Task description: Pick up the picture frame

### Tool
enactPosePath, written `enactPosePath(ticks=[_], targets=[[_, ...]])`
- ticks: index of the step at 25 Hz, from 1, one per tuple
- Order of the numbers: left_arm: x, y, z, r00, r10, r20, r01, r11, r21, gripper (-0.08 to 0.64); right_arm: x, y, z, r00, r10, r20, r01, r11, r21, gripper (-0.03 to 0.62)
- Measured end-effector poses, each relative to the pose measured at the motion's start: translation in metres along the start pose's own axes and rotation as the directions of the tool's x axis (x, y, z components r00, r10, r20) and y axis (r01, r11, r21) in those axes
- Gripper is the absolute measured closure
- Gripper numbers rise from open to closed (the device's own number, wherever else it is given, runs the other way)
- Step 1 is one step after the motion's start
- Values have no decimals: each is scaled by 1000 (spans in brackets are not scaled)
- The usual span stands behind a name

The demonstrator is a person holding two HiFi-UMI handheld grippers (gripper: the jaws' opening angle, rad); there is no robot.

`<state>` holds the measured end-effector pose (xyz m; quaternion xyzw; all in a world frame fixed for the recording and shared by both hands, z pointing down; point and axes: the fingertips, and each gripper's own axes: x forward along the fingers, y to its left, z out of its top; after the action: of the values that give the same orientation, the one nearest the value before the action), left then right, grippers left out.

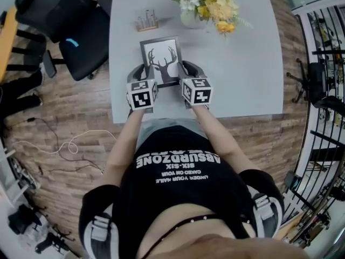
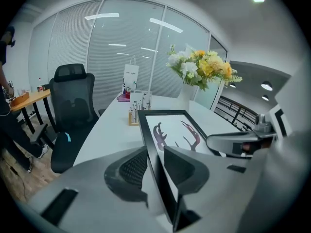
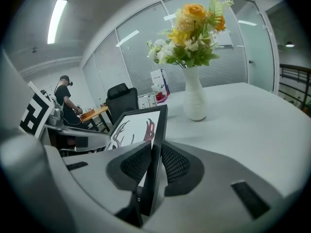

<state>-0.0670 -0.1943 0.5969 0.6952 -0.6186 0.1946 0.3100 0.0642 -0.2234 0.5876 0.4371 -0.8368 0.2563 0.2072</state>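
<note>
Black-edged, with an antler print on white, the frame (image 1: pixel 160 60) sits over the grey counter (image 1: pixel 242 63) on the person's side of the vase (image 1: pixel 191 19), near it and slightly to its left in the head view. The left tongs (image 2: pixel 155 152) are closed on the frame's left rim, the dark pads pressing it from both faces. The right tongs (image 3: pixel 154 152) are clamped the same way on the right rim, with the thin edge standing between the ribbed pads. The frame's far edge points toward the vase. Yellow and white flowers (image 1: pixel 213 1) fill the vase. A small wooden stand (image 1: pixel 146 21) is left of the vase, and a black chair (image 1: pixel 81 36) is further left, off the counter.
</note>
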Motion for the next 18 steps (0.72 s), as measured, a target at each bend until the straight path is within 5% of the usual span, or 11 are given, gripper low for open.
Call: enactPosePath(ticks=[18], targets=[[-49,-12,50,982,-4,190,8,1000,-19,445,-44,20,53,980,19,197,-10,999,-47,511]])
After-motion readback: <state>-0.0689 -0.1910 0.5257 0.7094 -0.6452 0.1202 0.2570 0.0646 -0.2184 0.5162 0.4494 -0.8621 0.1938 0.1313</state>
